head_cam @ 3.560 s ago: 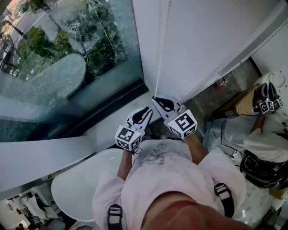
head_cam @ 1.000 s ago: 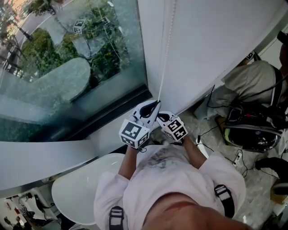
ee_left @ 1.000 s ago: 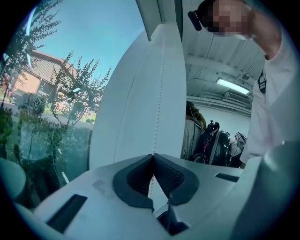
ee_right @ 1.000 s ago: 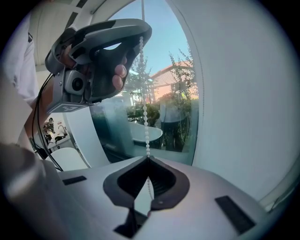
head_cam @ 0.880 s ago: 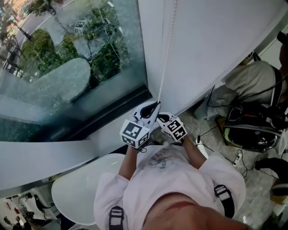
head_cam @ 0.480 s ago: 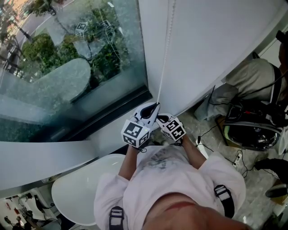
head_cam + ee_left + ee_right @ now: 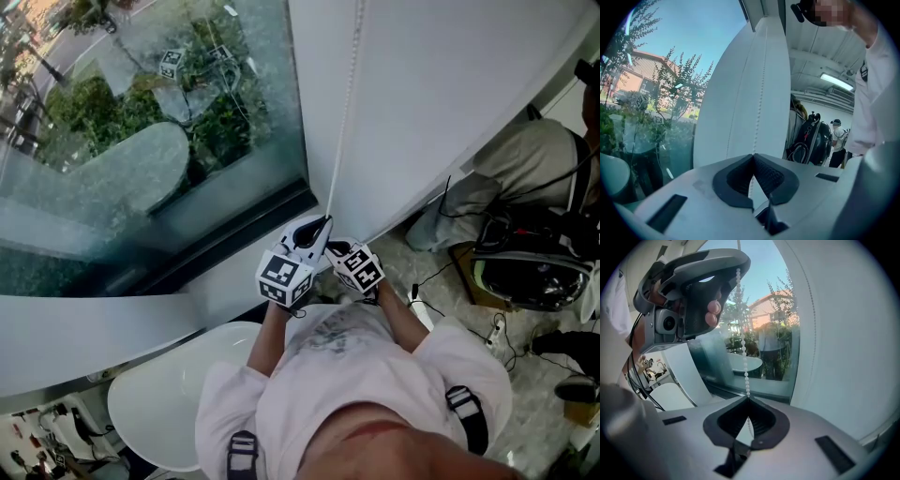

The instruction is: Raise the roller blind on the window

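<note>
Pull stroke at frame centre: left gripper (image 7: 753,155) and right gripper (image 7: 748,398) both clamped on bead chain (image 7: 744,362); next probably a regrip higher to lift roller blind (image 7: 441,103).

Top of the bead chain (image 7: 343,122) is cut off by the head view's upper edge. Its lower end is hidden behind the left gripper (image 7: 322,225) and right gripper (image 7: 336,249). In both gripper views the chain is lost from sight where it is pinched in the closed jaws. A seated person (image 7: 525,173) is cropped by the right edge. The white table (image 7: 155,403) is partly covered by the wearer's shoulder (image 7: 230,398). Distant figures (image 7: 836,136) are too small to be told.
</note>
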